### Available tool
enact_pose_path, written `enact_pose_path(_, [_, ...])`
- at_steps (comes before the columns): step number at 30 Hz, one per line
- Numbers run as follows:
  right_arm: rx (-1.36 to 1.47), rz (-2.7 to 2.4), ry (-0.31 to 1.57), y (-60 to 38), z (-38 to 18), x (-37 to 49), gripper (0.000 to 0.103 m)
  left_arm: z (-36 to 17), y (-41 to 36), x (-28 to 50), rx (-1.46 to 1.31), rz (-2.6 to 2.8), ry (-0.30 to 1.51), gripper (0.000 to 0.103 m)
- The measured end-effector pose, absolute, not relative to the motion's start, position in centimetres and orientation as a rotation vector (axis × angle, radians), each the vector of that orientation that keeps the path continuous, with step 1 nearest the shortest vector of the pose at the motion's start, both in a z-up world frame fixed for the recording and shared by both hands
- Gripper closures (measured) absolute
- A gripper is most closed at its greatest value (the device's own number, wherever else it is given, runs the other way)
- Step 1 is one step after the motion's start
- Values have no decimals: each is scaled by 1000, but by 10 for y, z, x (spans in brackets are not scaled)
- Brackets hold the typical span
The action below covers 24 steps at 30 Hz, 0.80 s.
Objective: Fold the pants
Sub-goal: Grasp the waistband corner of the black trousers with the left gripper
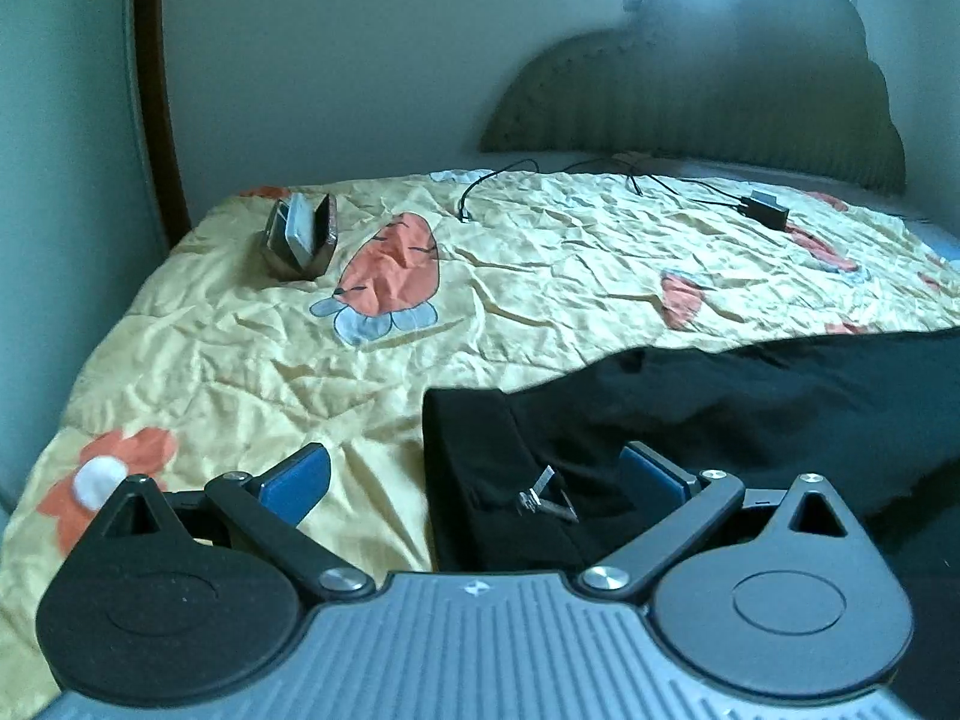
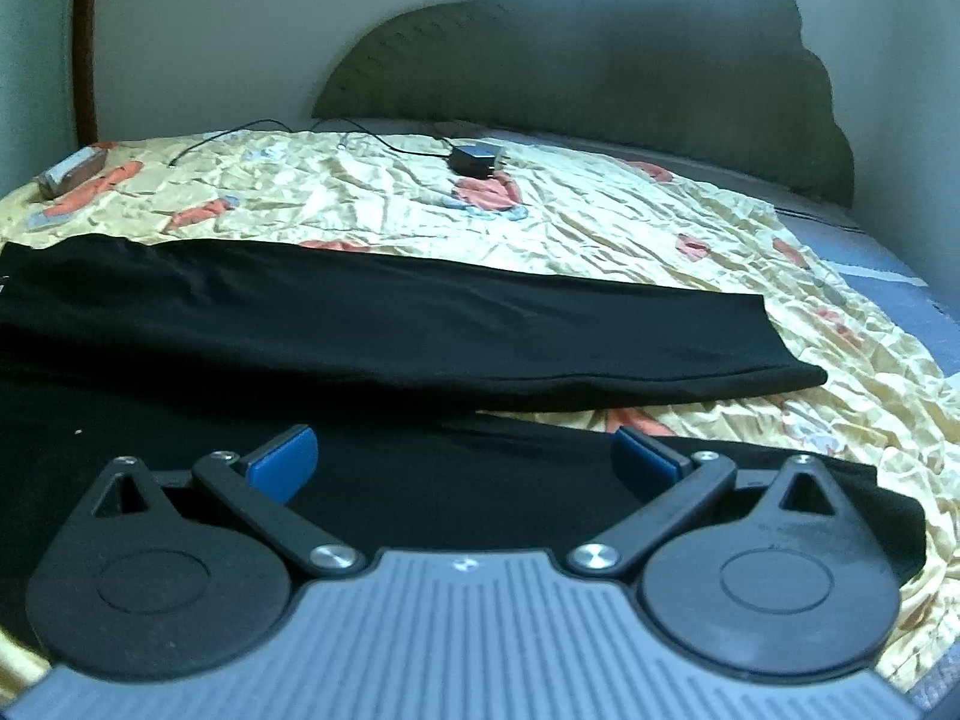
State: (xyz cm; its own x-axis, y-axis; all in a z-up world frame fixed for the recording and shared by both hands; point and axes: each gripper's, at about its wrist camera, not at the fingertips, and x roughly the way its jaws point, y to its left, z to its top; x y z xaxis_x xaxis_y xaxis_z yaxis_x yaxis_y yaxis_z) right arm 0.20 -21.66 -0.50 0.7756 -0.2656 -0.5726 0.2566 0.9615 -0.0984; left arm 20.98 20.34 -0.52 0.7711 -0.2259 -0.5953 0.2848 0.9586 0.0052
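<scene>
Black pants (image 2: pixel 384 324) lie spread across the near part of the bed, legs running to the right. In the left wrist view the waistband end of the pants (image 1: pixel 498 468) sits between the blue pads of my left gripper (image 1: pixel 474 480), which is open; a small metal clasp (image 1: pixel 543 498) shows on the cloth. In the right wrist view the far leg ends in a cuff (image 2: pixel 786 354), and the near leg lies under my right gripper (image 2: pixel 465 459). That gripper is open, its blue pads wide apart just above the black cloth.
A yellow bedspread (image 1: pixel 240 348) with orange and blue prints covers the bed. A small open case (image 1: pixel 303 237) stands at far left. A black charger (image 2: pixel 474 159) with cables lies near the padded headboard (image 2: pixel 600 60). Walls close the left side.
</scene>
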Motion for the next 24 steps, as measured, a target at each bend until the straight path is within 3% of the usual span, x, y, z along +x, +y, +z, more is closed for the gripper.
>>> enact_pose_path(14, [-57,-261,597,-201,-1,29,0,6,166,205,303,26,509,0])
enact_pose_path(20, [-128,-258,577,-187,2,22,0,-15,187,245,156,-269,649,0])
enact_pose_path(24, [-115,-275,570,-194,4,21,0,-24,193,265,122,-340,646,0])
